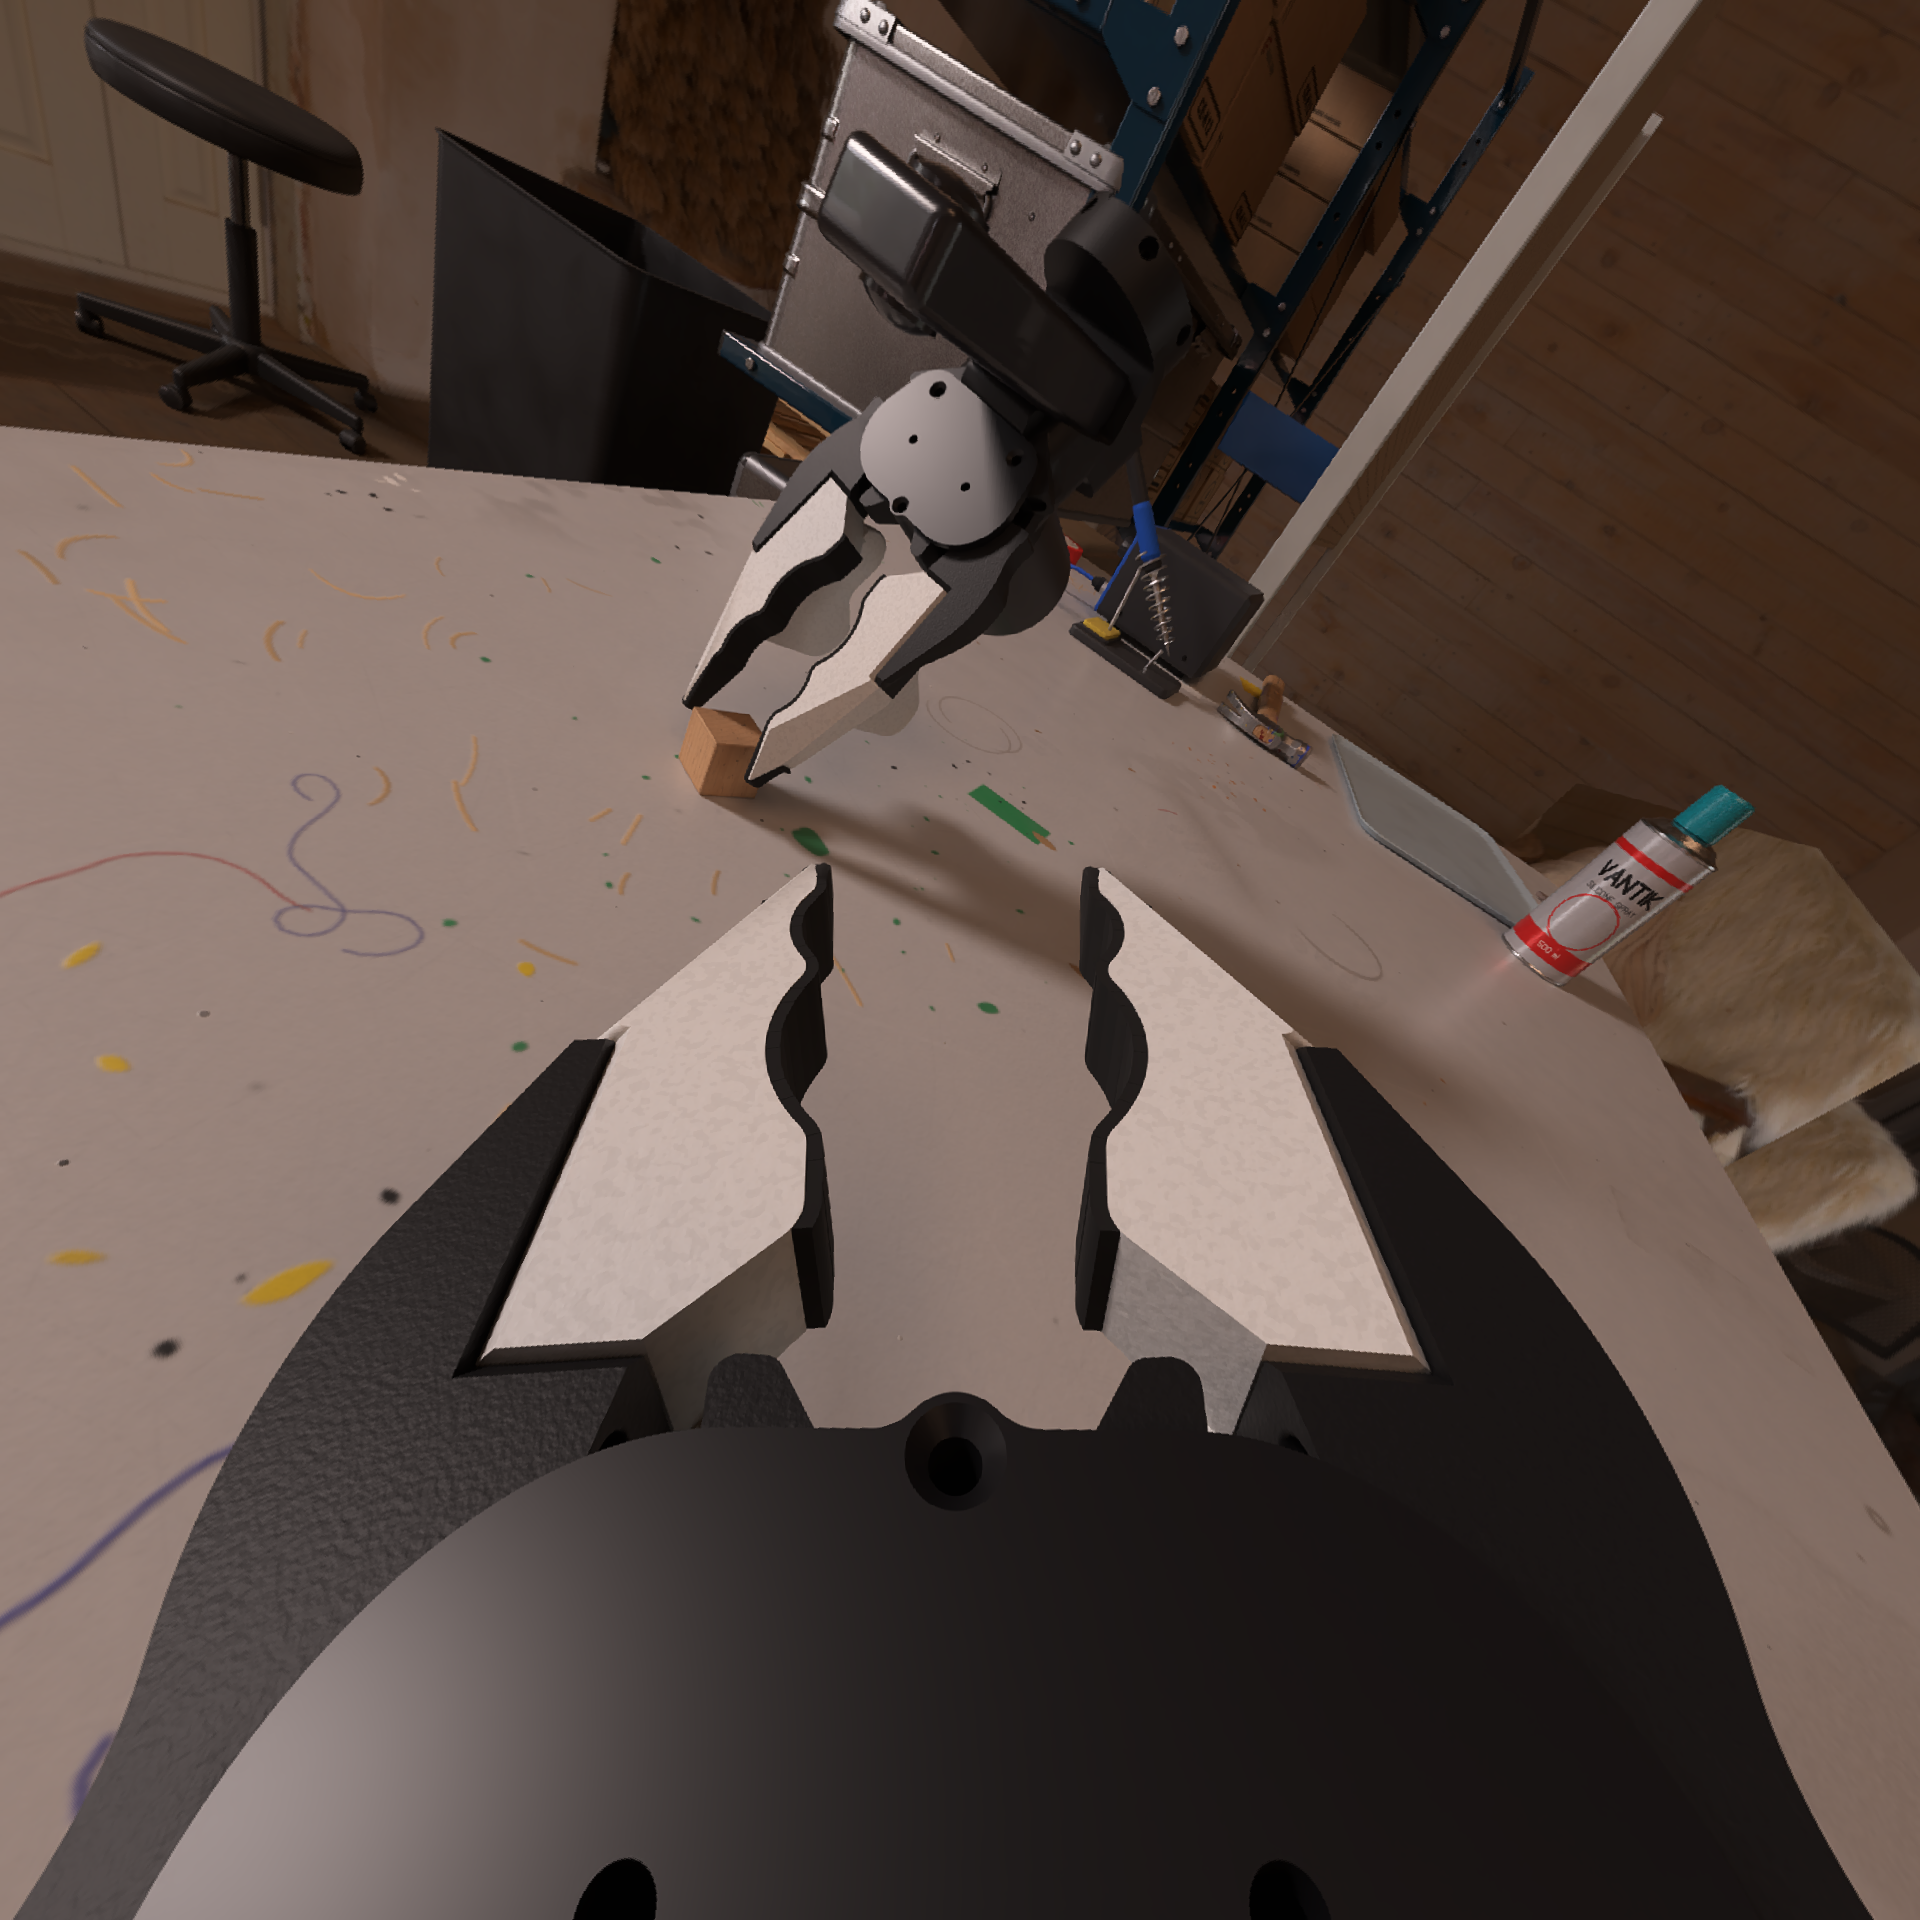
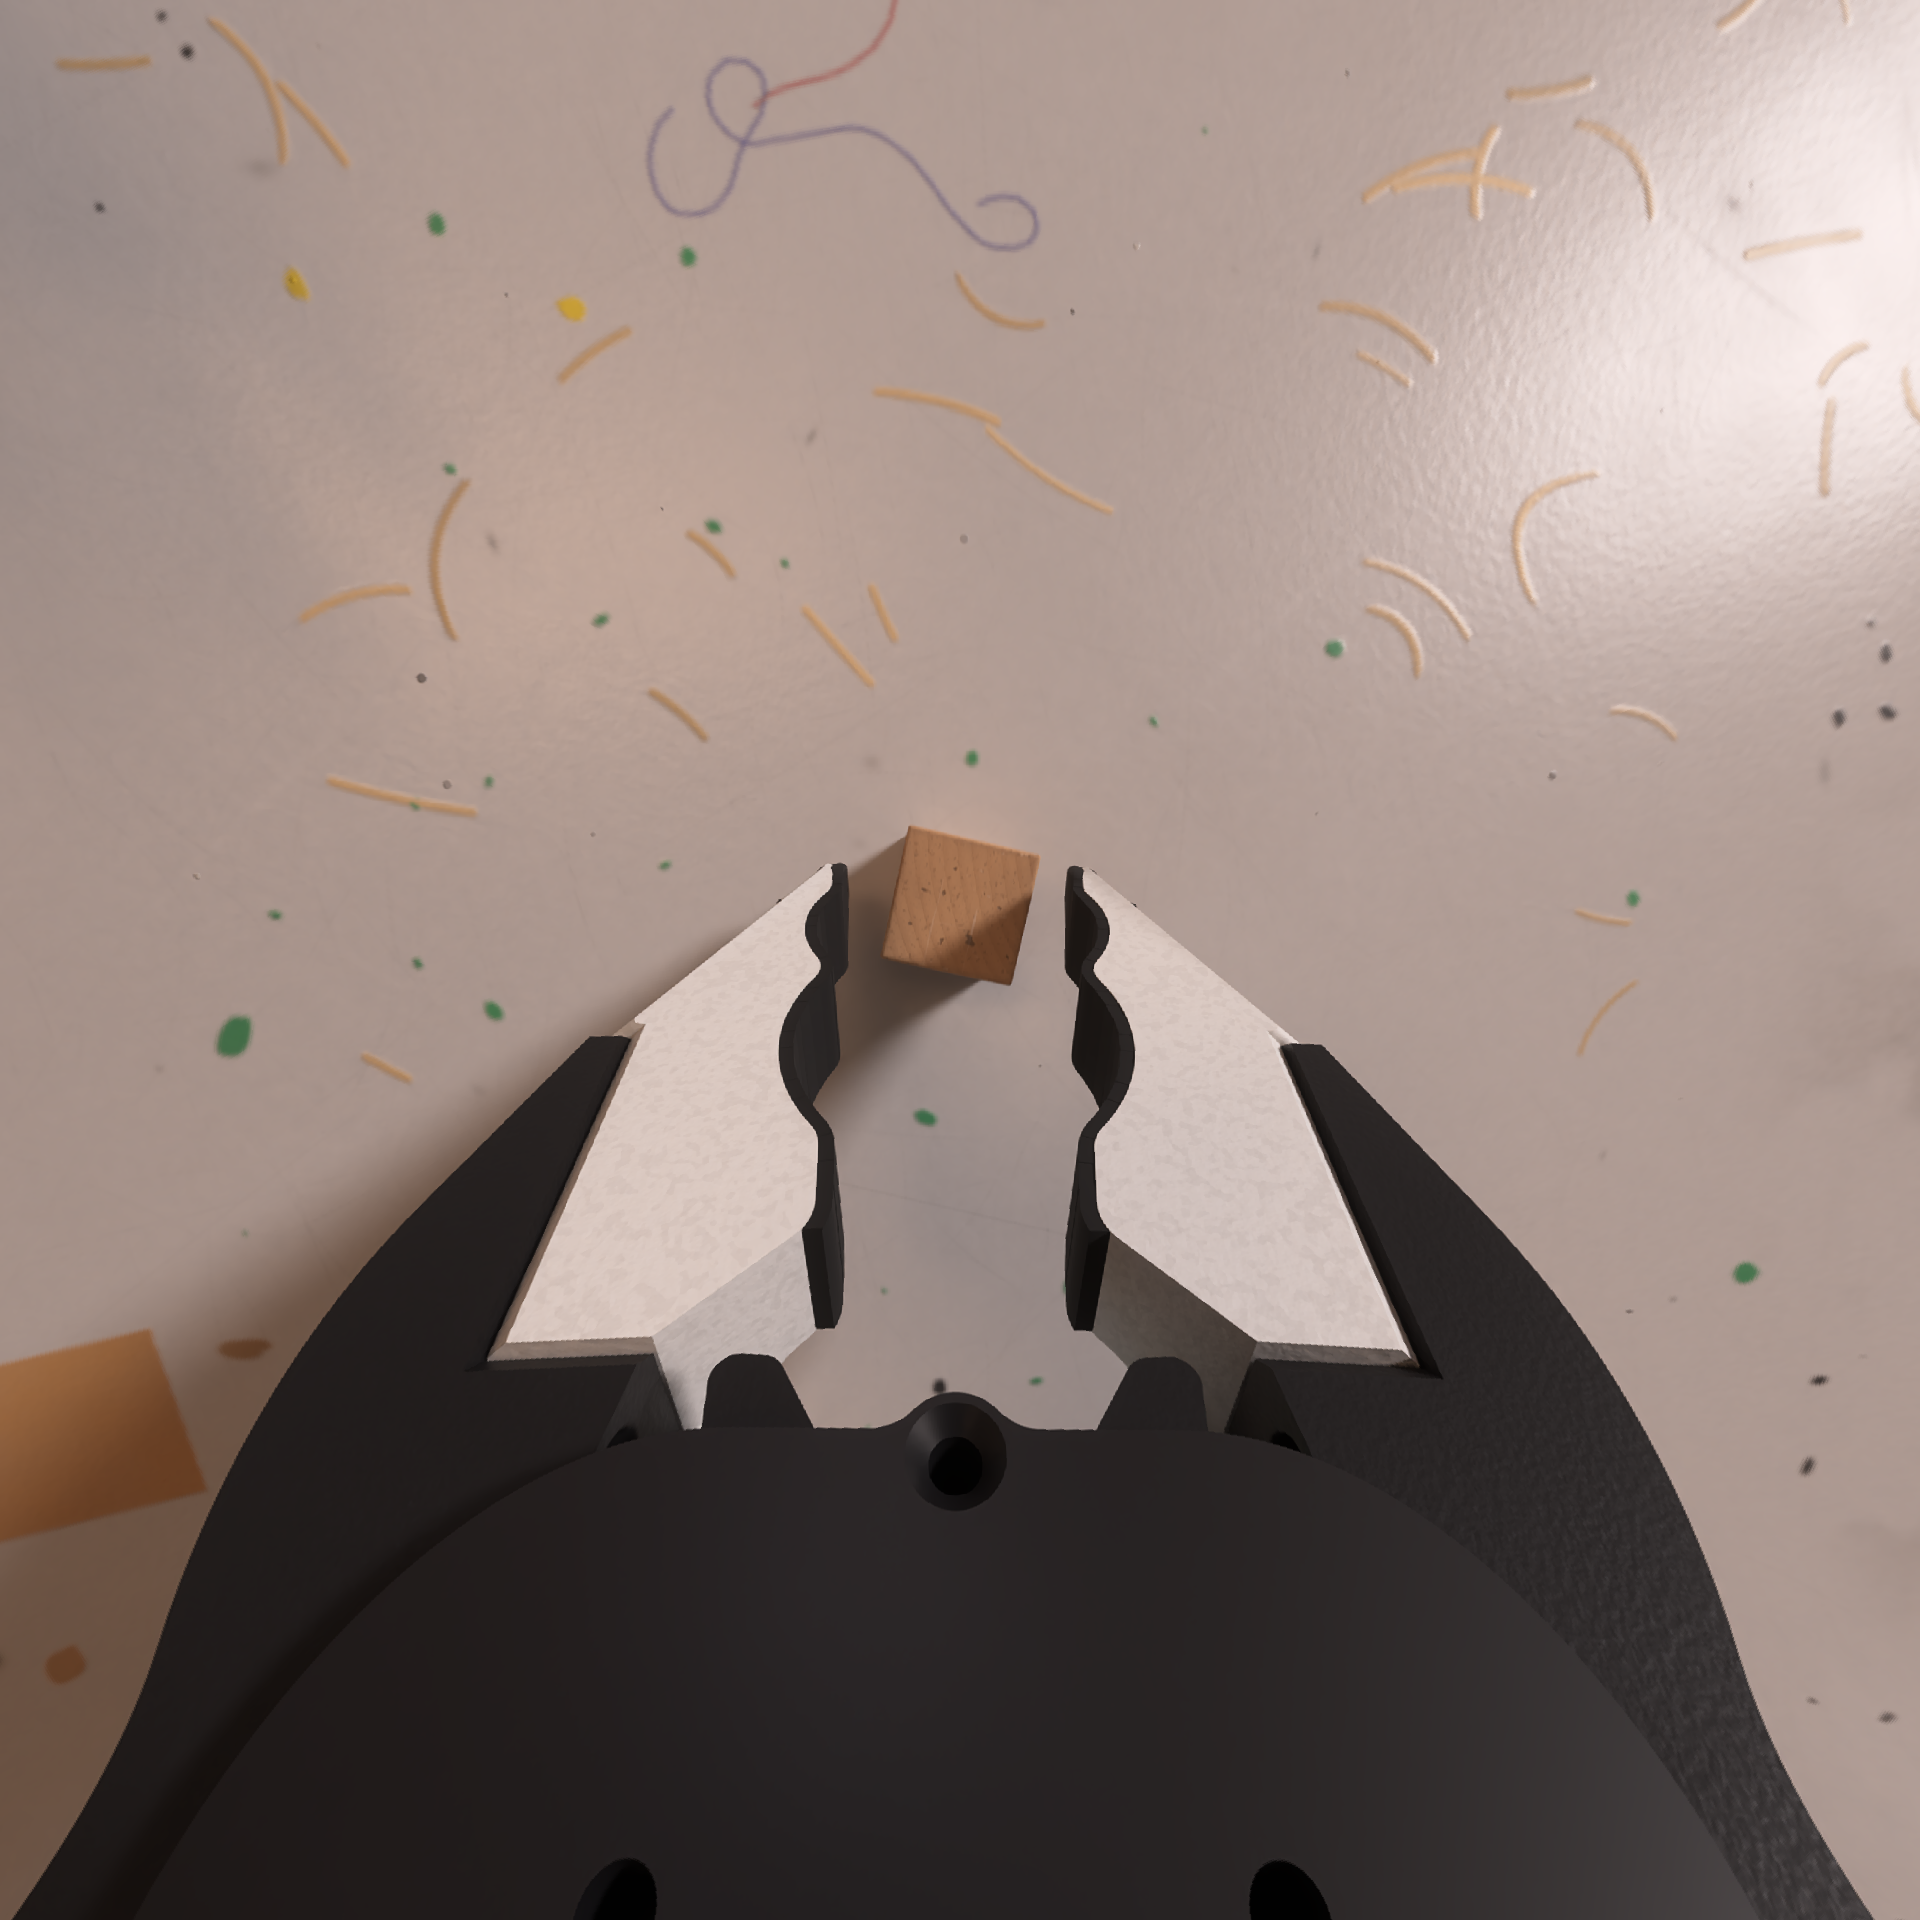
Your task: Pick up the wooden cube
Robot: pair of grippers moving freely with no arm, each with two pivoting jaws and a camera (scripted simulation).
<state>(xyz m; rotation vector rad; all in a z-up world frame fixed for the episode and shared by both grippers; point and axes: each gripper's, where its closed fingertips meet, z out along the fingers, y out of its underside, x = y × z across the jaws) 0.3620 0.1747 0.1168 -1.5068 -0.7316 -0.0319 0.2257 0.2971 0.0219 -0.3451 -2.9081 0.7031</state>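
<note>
The wooden cube (image 2: 961,906) is small and light brown and rests on the pale, paint-flecked table (image 2: 1351,727). My right gripper (image 2: 954,883) is open and points down at the table, its fingertips on either side of the cube with a gap on each side. In the left wrist view the cube (image 1: 717,752) lies at mid-table, with the right gripper (image 1: 727,738) tilted down over it and one fingertip (image 1: 764,769) in front of it. My left gripper (image 1: 956,883) is open and empty, low over the table, well short of the cube.
A spray can (image 1: 1605,894) and a grey flat tray (image 1: 1429,831) lie at the table's right edge. A soldering stand (image 1: 1164,613) sits at the far right. A black bin (image 1: 582,332), a stool (image 1: 229,208) and a metal case (image 1: 935,156) stand beyond the table.
</note>
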